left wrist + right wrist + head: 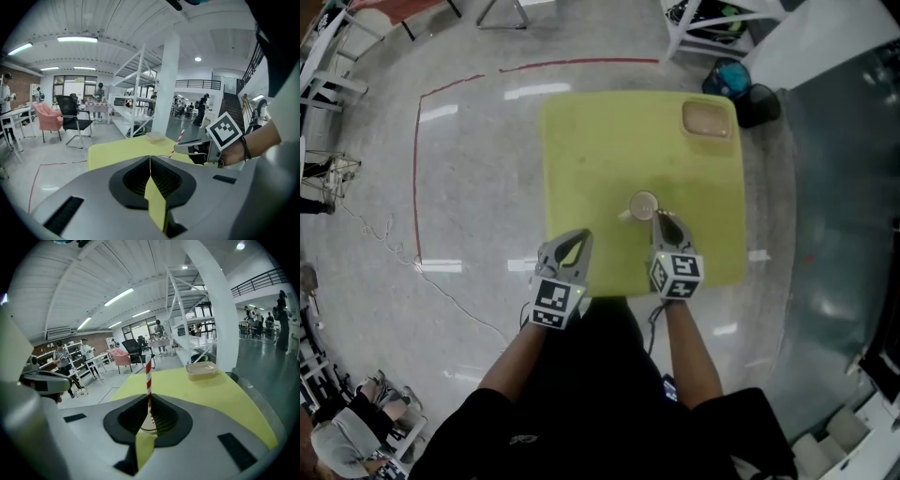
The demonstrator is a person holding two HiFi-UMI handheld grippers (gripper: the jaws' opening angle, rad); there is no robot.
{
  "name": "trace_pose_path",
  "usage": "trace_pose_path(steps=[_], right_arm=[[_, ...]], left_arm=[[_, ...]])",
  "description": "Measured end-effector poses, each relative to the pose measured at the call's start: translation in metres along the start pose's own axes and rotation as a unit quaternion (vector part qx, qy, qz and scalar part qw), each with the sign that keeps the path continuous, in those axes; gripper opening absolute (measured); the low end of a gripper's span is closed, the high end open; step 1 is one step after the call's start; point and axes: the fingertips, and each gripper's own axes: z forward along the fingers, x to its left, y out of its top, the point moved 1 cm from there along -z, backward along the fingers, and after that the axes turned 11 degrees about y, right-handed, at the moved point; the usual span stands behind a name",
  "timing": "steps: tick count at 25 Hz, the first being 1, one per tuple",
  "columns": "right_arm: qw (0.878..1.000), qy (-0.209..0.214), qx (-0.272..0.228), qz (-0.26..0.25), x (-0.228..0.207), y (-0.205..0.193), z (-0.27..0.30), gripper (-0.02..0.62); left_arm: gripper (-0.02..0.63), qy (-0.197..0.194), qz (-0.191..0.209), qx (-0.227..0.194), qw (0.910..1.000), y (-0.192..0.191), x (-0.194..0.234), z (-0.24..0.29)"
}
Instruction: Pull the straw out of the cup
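Note:
A small cup (pixel 643 204) stands near the middle of the yellow table (pixel 600 141). My right gripper (pixel 659 217) is just on its near right side, shut on a red-and-white striped straw (pixel 148 373). The straw stands upright between the jaws, and part of the cup's rim (pixel 149 428) shows below them. In the left gripper view the straw (pixel 178 139) slants up from the right gripper (pixel 193 149); its lower end is hidden. My left gripper (pixel 579 236) hangs over the table's near left part, shut with nothing in it (pixel 150 158).
A clear shallow tray (pixel 708 119) sits at the table's far right corner. A blue and black object (pixel 741 89) lies on the floor just beyond that corner. Red tape (pixel 417 169) marks the floor on the left. Chairs, shelves and people stand far off.

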Motion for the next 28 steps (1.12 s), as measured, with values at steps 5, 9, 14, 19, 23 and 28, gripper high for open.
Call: trace_pose_path(steps=[5,9,14,19,23,28], right_arm=[[1.0,-0.015,-0.01,0.007,0.007,0.01,-0.01,0.035],[0.999,-0.031,-0.02,0.024,0.007,0.014,-0.015,0.035],[0.998,-0.045,-0.031,0.039,0.008,0.022,-0.024,0.035],[0.997,-0.056,-0.041,0.04,0.009,0.032,-0.031,0.035],[0.995,-0.071,-0.056,0.037,0.021,0.042,-0.041,0.035],[0.992,-0.097,-0.072,0.031,0.039,0.051,-0.053,0.035]], left_arm=[[0.046,-0.026,0.007,-0.007,0.9996,0.016,-0.007,0.009],[0.046,-0.045,0.012,-0.011,0.9989,0.025,-0.01,0.018],[0.046,-0.068,0.02,-0.016,0.9973,0.036,-0.016,0.025],[0.046,-0.088,0.023,-0.021,0.9957,0.046,-0.024,0.032],[0.046,-0.107,0.028,-0.04,0.9931,0.061,-0.025,0.027],[0.046,-0.126,0.03,-0.055,0.99,0.071,-0.021,0.023]])
